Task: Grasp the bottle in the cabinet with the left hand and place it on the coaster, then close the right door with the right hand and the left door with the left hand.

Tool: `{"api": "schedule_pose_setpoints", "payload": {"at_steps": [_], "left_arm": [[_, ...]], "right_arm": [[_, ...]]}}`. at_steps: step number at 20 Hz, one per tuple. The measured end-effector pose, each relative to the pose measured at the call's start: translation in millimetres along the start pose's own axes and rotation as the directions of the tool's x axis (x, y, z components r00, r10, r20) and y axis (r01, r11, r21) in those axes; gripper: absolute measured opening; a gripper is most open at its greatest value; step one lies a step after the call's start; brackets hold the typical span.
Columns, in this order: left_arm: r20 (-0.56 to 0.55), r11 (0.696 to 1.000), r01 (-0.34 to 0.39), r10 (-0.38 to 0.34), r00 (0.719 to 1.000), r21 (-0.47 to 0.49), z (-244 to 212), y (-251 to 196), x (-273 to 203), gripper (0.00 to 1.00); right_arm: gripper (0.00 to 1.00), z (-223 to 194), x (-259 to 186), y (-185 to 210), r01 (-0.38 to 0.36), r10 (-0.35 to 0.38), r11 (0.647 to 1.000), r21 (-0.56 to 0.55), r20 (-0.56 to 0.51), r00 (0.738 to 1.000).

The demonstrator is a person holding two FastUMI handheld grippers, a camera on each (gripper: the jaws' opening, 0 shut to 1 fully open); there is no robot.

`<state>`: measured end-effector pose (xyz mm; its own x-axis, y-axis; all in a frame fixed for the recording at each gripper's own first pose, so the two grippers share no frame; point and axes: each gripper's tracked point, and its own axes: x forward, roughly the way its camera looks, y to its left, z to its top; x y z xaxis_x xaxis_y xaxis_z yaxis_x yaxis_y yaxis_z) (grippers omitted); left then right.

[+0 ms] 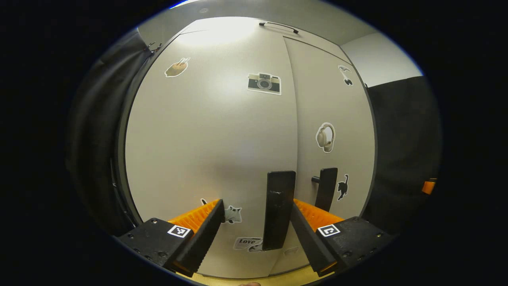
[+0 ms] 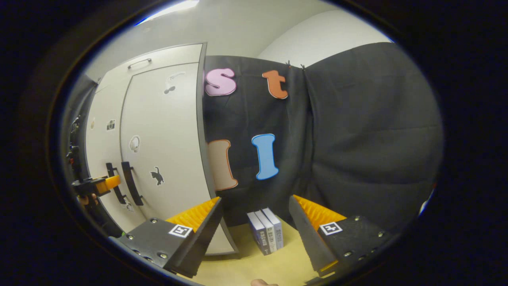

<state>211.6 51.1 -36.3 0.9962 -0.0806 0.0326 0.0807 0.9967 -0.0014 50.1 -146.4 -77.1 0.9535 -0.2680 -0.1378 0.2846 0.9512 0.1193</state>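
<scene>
My left tongs (image 1: 257, 222) apart, left door handle (image 1: 279, 208) upright between fingers at 12 o'clock; doors look shut. Right tongs (image 2: 255, 222) apart, idle.

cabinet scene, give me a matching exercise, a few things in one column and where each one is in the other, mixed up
Things:
1. camera sticker
2. black cat sticker
3. left door handle
4. books

Places:
A. on the right door
B. standing on the wooden surface by the cloth wall
C. between the left gripper's fingers
D. high on the left door

Pairs: 1-D, 2-A, 3-C, 4-B
</scene>
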Motion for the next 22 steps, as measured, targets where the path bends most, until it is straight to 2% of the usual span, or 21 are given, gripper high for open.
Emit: {"api": "schedule_pose_setpoints", "payload": {"at_steps": [6,9,12,13,15,17,18,19,20,21,22], "left_arm": [[-0.002,1.000,-0.007,0.007,1.000,0.002,-0.8,0.0,1.6,1.00],[-0.010,0.999,0.002,-0.002,1.000,-0.038,6.7,-2.8,-13.3,1.00],[0.028,1.000,-0.007,0.007,1.000,-0.022,40.8,-5.4,-57.8,0.98],[0.024,1.000,-0.012,0.013,1.000,-0.012,50.4,-6.9,-77.0,0.95],[0.036,1.000,-0.021,0.021,0.999,0.003,70.8,-11.3,-114.0,0.95],[0.029,0.998,-0.061,0.060,0.998,0.020,82.8,-8.5,-146.5,0.95],[0.020,0.996,-0.083,0.082,0.996,0.028,86.9,-5.8,-160.9,0.90],[0.015,0.994,-0.103,0.103,0.995,0.032,91.3,-4.0,-174.3,0.95],[0.017,0.992,-0.120,0.120,0.993,0.033,95.8,-3.2,-187.1,0.95],[0.027,0.990,-0.136,0.135,0.990,0.038,101.5,-3.0,-198.6,0.90],[0.035,0.987,-0.153,0.151,0.988,0.048,106.9,-2.9,-209.0,0.95]], "right_arm": [[1.00,6.0,-2.2,3.0,-0.016,0.016,1.000,-0.021,0.009,1.000],[1.00,18.9,-7.3,16.0,-0.055,0.055,0.998,-0.030,0.020,0.998],[1.00,45.2,-17.4,40.6,-0.123,0.125,0.991,-0.052,0.049,0.991],[0.98,57.1,-22.6,50.7,-0.146,0.150,0.988,-0.058,0.064,0.987],[1.00,78.7,-33.4,67.0,-0.184,0.189,0.981,-0.067,0.090,0.978],[1.00,90.9,-46.8,84.1,-0.233,0.239,0.970,-0.067,0.094,0.967],[1.00,95.6,-52.5,92.8,-0.259,0.264,0.964,-0.064,0.095,0.960],[1.00,98.5,-58.5,99.3,-0.283,0.288,0.957,-0.061,0.096,0.953],[1.00,100.7,-64.5,105.1,-0.304,0.309,0.951,-0.061,0.099,0.946],[1.00,102.5,-69.7,109.1,-0.319,0.324,0.946,-0.067,0.103,0.940],[1.00,104.1,-73.5,113.5,-0.333,0.339,0.940,-0.072,0.108,0.934]]}}
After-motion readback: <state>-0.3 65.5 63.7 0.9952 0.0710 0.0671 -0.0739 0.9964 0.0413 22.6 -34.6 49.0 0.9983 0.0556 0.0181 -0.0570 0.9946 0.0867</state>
